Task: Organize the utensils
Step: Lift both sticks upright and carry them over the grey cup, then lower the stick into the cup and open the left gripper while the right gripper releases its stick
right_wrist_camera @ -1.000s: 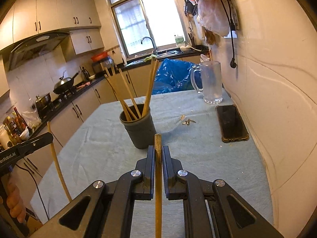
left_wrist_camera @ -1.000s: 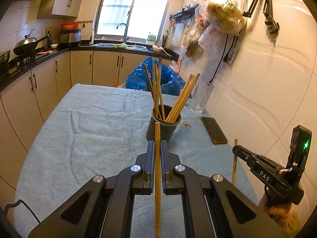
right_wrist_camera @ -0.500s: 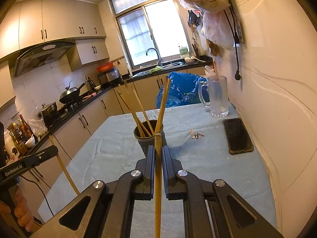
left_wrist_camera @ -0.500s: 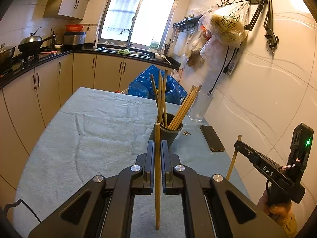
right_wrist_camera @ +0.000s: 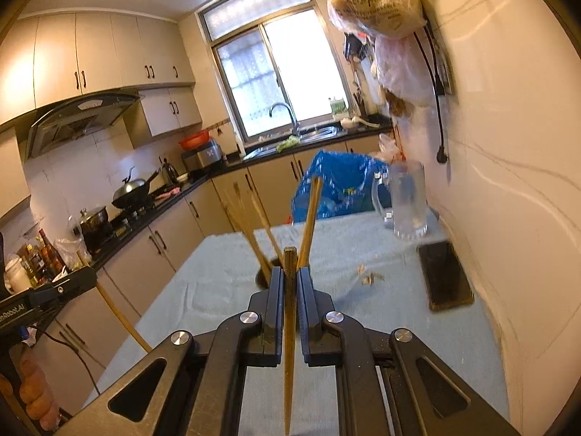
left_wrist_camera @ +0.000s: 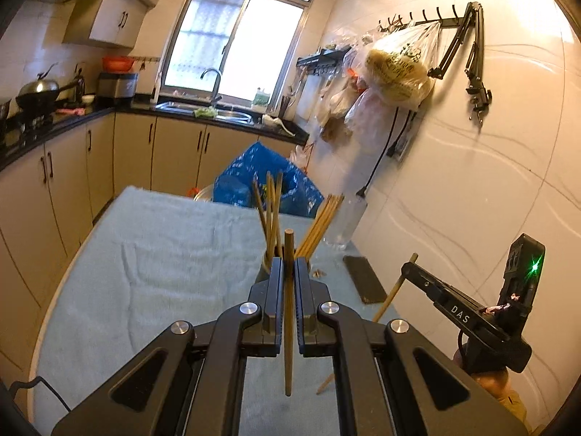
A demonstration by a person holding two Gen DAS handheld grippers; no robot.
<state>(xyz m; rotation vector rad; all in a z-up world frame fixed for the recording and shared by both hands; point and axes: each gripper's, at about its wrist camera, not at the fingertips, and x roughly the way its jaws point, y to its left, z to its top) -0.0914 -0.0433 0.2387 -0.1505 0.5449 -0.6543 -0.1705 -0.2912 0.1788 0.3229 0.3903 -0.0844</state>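
Observation:
My left gripper is shut on a wooden chopstick held upright, its lower tip hanging free above the cloth. My right gripper is likewise shut on a chopstick standing upright between its fingers. Just beyond both grippers stands a dark holder cup with several chopsticks leaning out of it; my fingers hide most of the cup. In the left wrist view the right gripper shows at the right with its chopstick. The left gripper shows at the left of the right wrist view.
A light blue cloth covers the table. A clear glass mug, a dark phone and small scraps lie near the white wall on the right. A blue bag stands behind the table. Cabinets and a stove run along the left.
Both grippers have risen with their chopsticks, whose lower tips now hang free in view. The holder cup has slipped lower, behind my fingers.

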